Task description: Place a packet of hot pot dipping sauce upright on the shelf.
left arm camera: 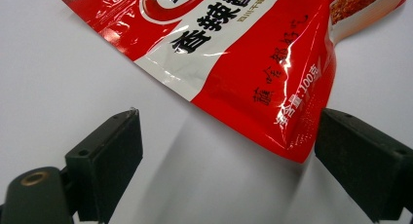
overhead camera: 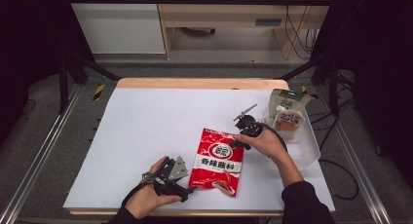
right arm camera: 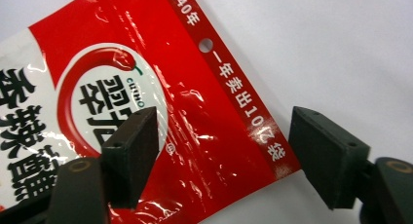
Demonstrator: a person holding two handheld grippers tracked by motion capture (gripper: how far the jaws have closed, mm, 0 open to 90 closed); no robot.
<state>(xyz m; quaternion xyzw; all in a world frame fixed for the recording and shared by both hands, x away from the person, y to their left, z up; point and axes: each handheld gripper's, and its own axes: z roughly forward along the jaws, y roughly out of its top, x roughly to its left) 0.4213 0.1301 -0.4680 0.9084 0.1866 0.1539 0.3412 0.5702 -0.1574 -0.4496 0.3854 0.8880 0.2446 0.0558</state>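
A red pouch with a white label band and black Chinese lettering lies flat on the white table, near the front edge and a little right of the middle. Its top seam, with a small round hang hole, points away from the person; its bottom edge lies nearest them.

The left tool sits at the pouch's lower left corner, held low over the table in the person's left hand. In the left gripper view its jaws stand wide apart and hold nothing: the pouch's corner lies just ahead of the gap, close to the right-hand jaw, and I cannot tell whether it touches that jaw. The left-hand jaw is over bare table.

The right tool is at the pouch's upper right corner, with the right hand behind it. In the right gripper view its jaws are also spread open, straddling the top corner: one jaw lies over the printed red face by the logo, the other is off the pouch beyond the seam's end. Neither jaw is closed on the film.

Farther right, near the table's right edge, a clear bin holds a pale packet standing upright, well apart from the pouch.
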